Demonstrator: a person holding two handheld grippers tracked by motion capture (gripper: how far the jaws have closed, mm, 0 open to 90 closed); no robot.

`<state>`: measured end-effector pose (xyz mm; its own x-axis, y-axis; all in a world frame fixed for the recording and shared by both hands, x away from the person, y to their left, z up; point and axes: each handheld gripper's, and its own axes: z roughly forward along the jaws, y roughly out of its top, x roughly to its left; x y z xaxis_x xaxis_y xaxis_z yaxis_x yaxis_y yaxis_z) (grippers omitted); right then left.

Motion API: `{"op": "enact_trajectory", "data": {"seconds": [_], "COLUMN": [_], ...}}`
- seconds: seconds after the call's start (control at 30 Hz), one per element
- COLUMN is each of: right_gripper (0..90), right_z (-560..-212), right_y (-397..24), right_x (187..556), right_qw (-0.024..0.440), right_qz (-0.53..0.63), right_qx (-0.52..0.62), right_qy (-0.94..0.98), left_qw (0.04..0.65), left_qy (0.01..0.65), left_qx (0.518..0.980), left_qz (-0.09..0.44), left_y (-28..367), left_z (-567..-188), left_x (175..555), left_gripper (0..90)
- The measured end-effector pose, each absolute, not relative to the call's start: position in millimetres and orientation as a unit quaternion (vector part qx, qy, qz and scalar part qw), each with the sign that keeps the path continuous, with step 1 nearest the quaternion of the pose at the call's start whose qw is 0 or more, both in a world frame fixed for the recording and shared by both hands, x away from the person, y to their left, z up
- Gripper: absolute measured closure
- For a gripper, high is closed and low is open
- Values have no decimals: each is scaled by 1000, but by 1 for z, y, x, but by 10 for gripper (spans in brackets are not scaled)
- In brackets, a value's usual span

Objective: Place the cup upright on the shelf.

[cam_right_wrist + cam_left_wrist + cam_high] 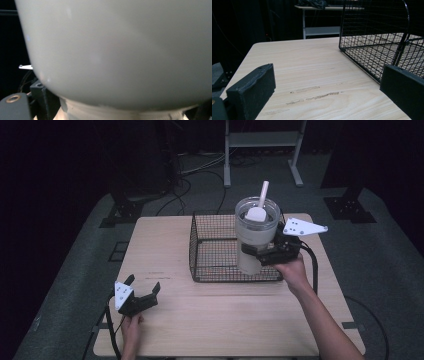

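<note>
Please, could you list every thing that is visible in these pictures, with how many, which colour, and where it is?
table: one, light wood, middle of the high view.
wire basket: one, black, on the far half of the table, right of centre.
tumbler: one, pale grey-white, held upright above the basket's right side.
scoop: one, white, standing in the tumbler, handle sticking out of the top.
shelf frame: one, white, on the floor behind the table.
left gripper: one, black with grey plate, near the table's front left corner, jaws apart.
right gripper: one, black with grey plate, clamped on the tumbler's lower body.
hands: two, one behind each gripper.
</note>
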<state>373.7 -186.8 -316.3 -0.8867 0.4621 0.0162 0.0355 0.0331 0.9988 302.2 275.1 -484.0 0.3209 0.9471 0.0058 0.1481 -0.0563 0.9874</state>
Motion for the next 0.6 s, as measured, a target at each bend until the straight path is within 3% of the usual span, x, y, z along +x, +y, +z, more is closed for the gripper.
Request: {"op": "enact_trajectory", "data": {"seconds": [0.6], "right_gripper": [81], "right_z": [-327], "right_y": [-163], "right_x": [430], "right_qw": [141], "right_qz": [690], "right_qx": [201], "right_qy": [681], "left_qw": [530], "left_qy": [441], "left_qx": [617], "left_qz": [379], "left_y": [276], "left_z": [-484], "left_x": [302], "left_gripper": [0]}}
